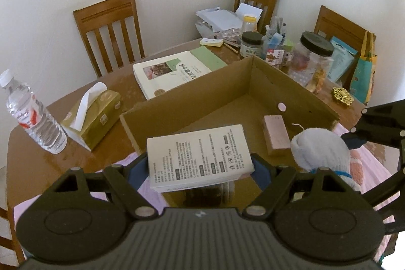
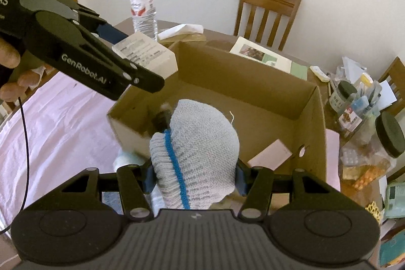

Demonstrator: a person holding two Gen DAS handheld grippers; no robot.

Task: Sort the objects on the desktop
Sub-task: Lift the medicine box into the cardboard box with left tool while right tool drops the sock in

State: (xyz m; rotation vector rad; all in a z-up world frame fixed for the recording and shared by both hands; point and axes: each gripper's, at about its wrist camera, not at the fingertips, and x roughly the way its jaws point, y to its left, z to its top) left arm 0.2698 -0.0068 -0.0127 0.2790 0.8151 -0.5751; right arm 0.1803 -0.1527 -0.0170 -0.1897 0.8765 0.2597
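Note:
My left gripper (image 1: 201, 168) is shut on a white printed box (image 1: 198, 158) and holds it over the near edge of an open cardboard box (image 1: 182, 103). It also shows in the right wrist view (image 2: 141, 67), with the white box (image 2: 149, 55) at the carton's left corner. My right gripper (image 2: 193, 179) is shut on a grey knitted glove (image 2: 200, 151) with a blue stripe, held above the cardboard box (image 2: 253, 82). The glove also shows in the left wrist view (image 1: 321, 151). A pink box (image 1: 276, 134) lies inside the carton.
On the wooden table (image 1: 33, 168) stand a water bottle (image 1: 30, 115), a tissue box (image 1: 93, 115) and a book (image 1: 172, 70). Jars (image 1: 314, 57) and clutter crowd the far right. A pink cloth (image 2: 58, 118) covers the near side. Chairs (image 1: 111, 29) stand behind.

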